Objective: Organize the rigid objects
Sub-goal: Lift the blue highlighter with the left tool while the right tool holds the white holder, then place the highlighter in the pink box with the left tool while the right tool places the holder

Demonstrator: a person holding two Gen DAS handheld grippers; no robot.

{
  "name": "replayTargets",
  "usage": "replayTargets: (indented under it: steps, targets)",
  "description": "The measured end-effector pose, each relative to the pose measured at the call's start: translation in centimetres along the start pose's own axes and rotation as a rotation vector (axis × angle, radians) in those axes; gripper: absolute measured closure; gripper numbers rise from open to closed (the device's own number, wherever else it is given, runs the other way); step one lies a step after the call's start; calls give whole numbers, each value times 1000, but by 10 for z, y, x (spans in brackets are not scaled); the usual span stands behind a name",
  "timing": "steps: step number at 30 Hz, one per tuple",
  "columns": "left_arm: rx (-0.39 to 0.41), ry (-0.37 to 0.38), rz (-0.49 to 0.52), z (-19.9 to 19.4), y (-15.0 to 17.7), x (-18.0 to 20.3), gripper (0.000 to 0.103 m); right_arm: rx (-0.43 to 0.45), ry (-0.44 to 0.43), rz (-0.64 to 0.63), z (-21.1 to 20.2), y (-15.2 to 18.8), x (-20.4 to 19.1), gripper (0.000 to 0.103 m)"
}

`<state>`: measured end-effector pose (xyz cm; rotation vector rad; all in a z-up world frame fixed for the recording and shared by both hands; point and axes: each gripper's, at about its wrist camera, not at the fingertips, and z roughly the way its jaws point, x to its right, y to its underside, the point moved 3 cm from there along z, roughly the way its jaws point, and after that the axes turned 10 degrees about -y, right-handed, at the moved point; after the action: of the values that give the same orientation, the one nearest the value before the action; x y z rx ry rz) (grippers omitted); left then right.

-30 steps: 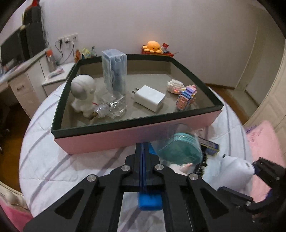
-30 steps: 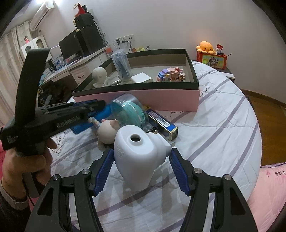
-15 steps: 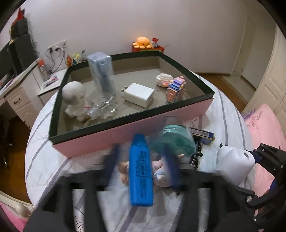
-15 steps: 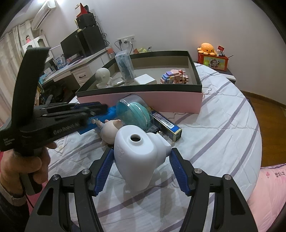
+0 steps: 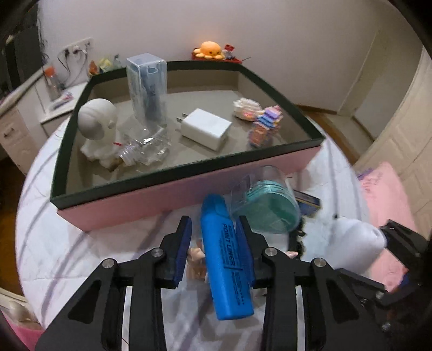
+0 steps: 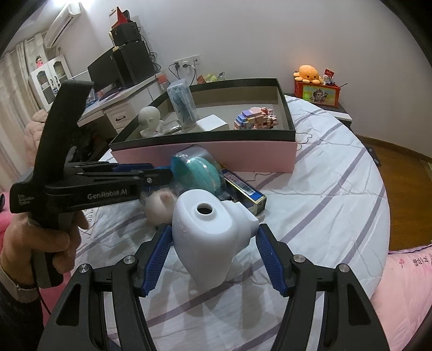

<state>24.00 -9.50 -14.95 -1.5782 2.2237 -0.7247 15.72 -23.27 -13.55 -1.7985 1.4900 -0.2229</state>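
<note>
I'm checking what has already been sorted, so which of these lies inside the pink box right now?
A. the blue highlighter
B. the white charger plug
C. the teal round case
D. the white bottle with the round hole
B: the white charger plug lies on the floor of the pink box; the other three are outside it, on the bedspread.

This place is a bedroom in a home; a round bed (image 6: 337, 189) with a white striped cover fills the middle, and a pink quilt (image 6: 405, 283) lies beside it; a desk (image 6: 118, 108) with a monitor (image 6: 104, 70) stands by the wall; an air conditioner (image 6: 63, 21) hangs high; an orange plush octopus (image 6: 307, 73) sits on a small side table (image 6: 343, 112); the floor (image 6: 399, 183) is wooden.
</note>
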Motion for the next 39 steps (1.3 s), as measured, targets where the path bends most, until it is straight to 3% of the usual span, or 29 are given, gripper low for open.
replayTargets:
  steps: [3,4,9,13,23,29,39]
  targets:
    - [10,-13,14,-2,3,2,70,-1,-2,-2,1,0,-2,37]
    - [17,-13,14,-3,3,2,78,-2,-3,-3,1,0,-3,37]
    - [65,-2,40,-19,-2,9,88,-3,0,-7,1,0,-4,37]
    - [72,-2,25,-20,-3,8,88,3,-1,-8,-1,-1,-6,37]
    - [202,-37,-36,-66,-12,-2,88,41,-6,-18,-13,-10,-11,37]
    - [242,-60,-65,-83,-17,-9,88,83,-19,-66,-20,-40,-23,37]
    - [291,-105,-90,-88,-49,-23,88,138,-34,-126,-4,-123,-20,37]
